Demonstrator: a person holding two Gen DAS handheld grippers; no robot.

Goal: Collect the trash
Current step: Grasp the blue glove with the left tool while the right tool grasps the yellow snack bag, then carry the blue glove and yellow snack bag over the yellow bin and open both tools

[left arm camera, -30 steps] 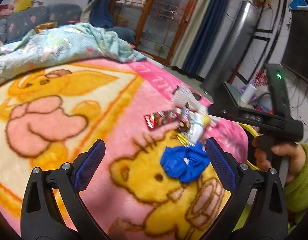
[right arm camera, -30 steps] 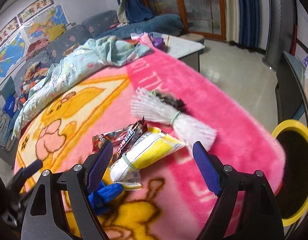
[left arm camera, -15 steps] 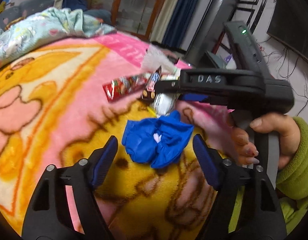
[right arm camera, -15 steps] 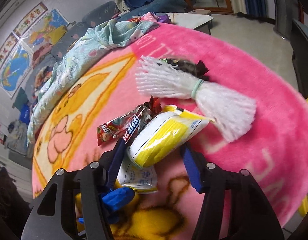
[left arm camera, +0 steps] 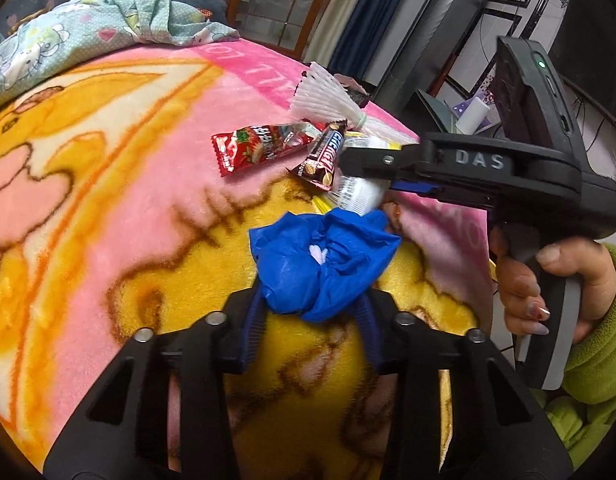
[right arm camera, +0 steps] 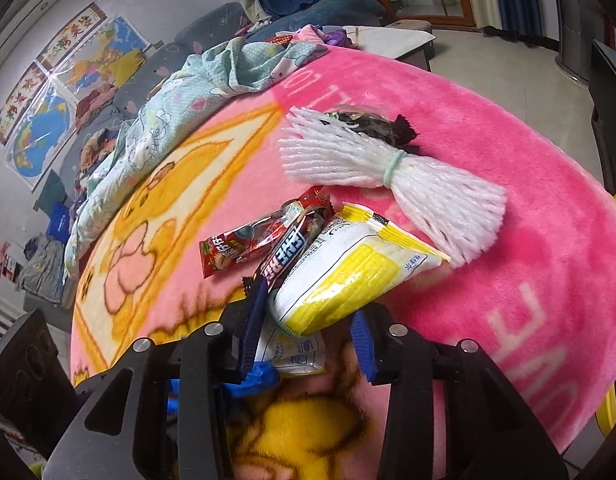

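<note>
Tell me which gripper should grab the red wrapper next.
Left, probably. The red wrapper lies nearer the left gripper, though its closing jaws already have the blue glove between them. The right gripper is closing around the yellow packet.

Bed covered by fluffy pink-and-yellow cartoon-bear fleece blanket point(left arm camera: 119, 184). Crumpled light-blue cartoon-print sheet point(right arm camera: 179, 112) bunched along far edge. On blanket: crumpled blue plastic bag point(left arm camera: 320, 260) on yellow bear patch; red shiny snack wrapper point(left arm camera: 259, 148) beside dark chocolate-bar wrapper point(left arm camera: 322, 158), the two touching; yellow-and-white plastic food packet point(right arm camera: 348, 272) overlapping bar wrapper; white foam fruit net tied with pale green band point(right arm camera: 388, 172) just beyond; dark crinkled wrapper point(right arm camera: 372, 128) behind net.
</note>
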